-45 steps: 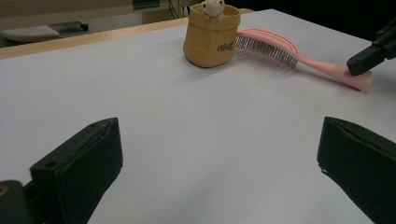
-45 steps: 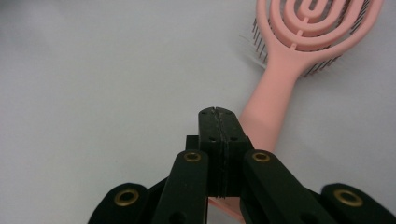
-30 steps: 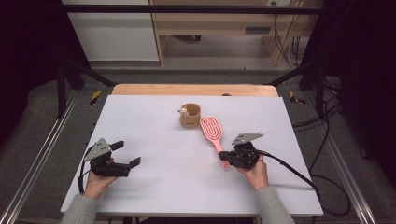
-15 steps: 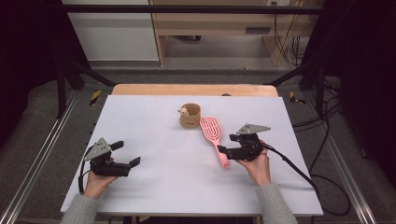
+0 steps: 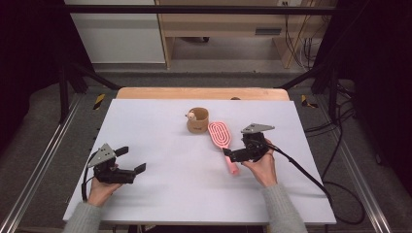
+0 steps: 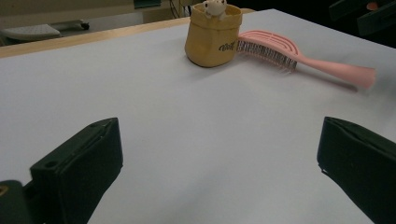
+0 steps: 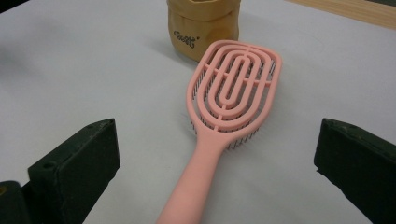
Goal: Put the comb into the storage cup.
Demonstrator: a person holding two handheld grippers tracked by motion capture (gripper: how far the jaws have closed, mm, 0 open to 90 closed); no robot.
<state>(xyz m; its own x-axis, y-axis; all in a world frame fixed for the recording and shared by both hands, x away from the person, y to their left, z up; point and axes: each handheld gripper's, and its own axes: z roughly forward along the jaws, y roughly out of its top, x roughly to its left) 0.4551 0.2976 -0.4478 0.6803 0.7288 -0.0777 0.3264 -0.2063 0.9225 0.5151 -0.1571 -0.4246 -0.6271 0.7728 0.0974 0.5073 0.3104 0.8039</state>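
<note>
A pink hairbrush (image 5: pixel 221 136) lies bristles down on the white table (image 5: pixel 160 194), its head against a tan fabric pouch (image 5: pixel 197 121) that holds a small toy figure. My right gripper (image 5: pixel 229 155) hovers over the brush handle; its jaws have just been opening and stand wide apart, touching nothing. In the right gripper view the hairbrush (image 7: pixel 231 93) runs up between the jaws of that gripper (image 7: pixel 217 158) toward the pouch (image 7: pixel 203 23). My left gripper (image 5: pixel 132 159) rests open at the near left, held in a hand. In the left gripper view the pouch (image 6: pixel 213 37) and hairbrush (image 6: pixel 280 51) lie far ahead of that gripper (image 6: pixel 219 163).
A wooden strip (image 5: pixel 204 93) borders the table's far edge. A black cable (image 5: pixel 311 179) trails from my right gripper across the near right of the table. Metal rails (image 5: pixel 43 160) run along both sides, and a wooden cabinet stands behind.
My right gripper's jaws have gone from closed on the brush handle to wide open, and the hand has lifted slightly. The brush stays on the table. The left hand has kept still.
</note>
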